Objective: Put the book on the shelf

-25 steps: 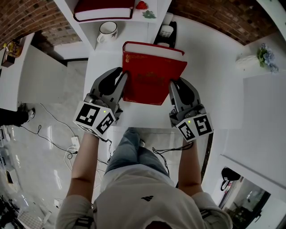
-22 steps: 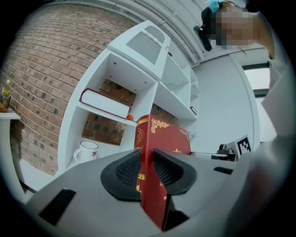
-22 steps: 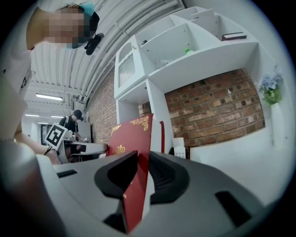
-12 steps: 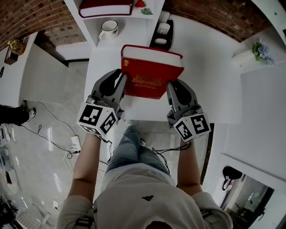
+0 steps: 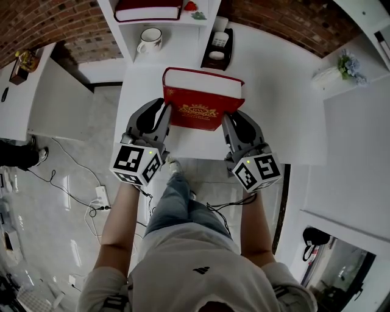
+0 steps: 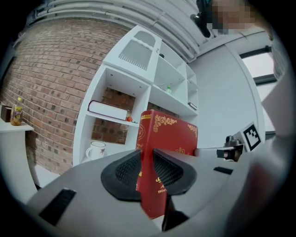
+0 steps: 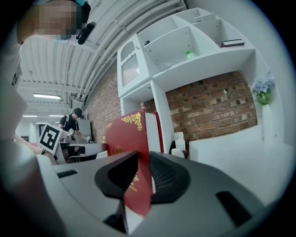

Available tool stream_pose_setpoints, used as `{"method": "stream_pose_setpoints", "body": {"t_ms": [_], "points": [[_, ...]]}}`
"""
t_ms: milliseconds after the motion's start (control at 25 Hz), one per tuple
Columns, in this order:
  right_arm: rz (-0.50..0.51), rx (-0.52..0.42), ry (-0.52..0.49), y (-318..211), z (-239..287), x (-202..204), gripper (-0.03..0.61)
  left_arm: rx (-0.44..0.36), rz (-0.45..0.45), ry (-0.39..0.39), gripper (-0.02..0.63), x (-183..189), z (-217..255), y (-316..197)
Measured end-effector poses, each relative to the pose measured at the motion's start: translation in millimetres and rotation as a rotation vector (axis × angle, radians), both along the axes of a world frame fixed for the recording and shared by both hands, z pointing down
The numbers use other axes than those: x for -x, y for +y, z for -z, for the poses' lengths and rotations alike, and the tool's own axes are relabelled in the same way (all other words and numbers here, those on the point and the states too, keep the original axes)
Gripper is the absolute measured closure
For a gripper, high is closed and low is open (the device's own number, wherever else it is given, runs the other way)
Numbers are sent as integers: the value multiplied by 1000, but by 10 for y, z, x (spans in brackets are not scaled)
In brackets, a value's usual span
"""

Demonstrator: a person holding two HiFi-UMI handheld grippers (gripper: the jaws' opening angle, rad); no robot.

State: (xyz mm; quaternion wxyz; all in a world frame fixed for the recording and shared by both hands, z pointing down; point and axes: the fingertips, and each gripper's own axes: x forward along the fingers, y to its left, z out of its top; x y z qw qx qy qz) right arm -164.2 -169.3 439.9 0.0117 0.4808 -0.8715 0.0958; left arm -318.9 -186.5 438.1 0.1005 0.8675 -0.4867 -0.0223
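Observation:
A thick red book with gold print is held above the white table, page edge facing the shelf. My left gripper is shut on its left edge and my right gripper on its right edge. The right jaws have just been closing, with the book between them. In the left gripper view the book stands upright between the pads of my left gripper. The right gripper view shows the book clamped in my right gripper. The white shelf unit stands beyond.
A second red book lies in an upper shelf compartment, with a white mug in the compartment below. A black holder with cups stands on the table's far side. A flower pot sits at the right. Cables lie on the floor.
The book has tipped up toward upright, its cover showing shorter in the head view. Both grippers have shifted with it and closer together.

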Motion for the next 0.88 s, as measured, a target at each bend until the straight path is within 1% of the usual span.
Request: {"method": "stream_pose_setpoints", "body": {"t_ms": [160, 320, 440, 560, 720, 800, 880], "points": [[10, 9, 12, 41, -4, -3, 500, -12, 4, -5, 523, 33, 41, 44], [23, 8, 22, 68, 6, -22, 485, -19, -3, -10, 521, 102, 74, 72], [31, 4, 25, 86, 17, -42, 471, -27, -21, -15, 496, 153, 96, 90], [32, 1, 25, 91, 43, -79, 460, -42, -55, -26, 467, 153, 124, 107], [40, 3, 19, 117, 71, -66, 458, -61, -136, -54, 422, 92, 146, 128], [47, 2, 19, 141, 83, -42, 457, -56, -169, -60, 414, 55, 148, 127], [50, 0, 18, 176, 96, -21, 457, -50, -181, -63, 410, 44, 150, 125]]}}
